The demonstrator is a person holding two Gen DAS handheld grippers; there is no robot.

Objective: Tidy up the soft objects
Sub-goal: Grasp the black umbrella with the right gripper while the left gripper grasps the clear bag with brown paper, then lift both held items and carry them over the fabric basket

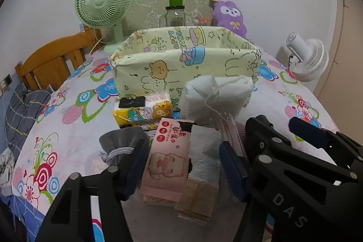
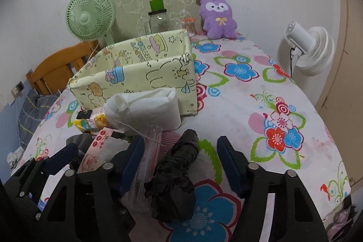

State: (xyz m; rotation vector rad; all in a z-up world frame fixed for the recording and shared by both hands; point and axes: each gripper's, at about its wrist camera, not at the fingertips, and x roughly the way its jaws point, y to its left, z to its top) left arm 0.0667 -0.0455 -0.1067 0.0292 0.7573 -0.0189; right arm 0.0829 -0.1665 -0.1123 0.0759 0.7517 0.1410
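Grippers hang side by side over the near edge of the flowered table. The left gripper straddles a pink tissue pack, its fingers apart and not visibly pressing. The right gripper stands open around a crumpled black bag, pads clear of it. A white cloth roll leans against the yellow fabric basket at the table's middle; a yellow tissue pack lies beside it.

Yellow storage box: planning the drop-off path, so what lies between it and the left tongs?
In the left wrist view, a white pouch and a yellow tissue pack lie between the fabric box and the left tongs.
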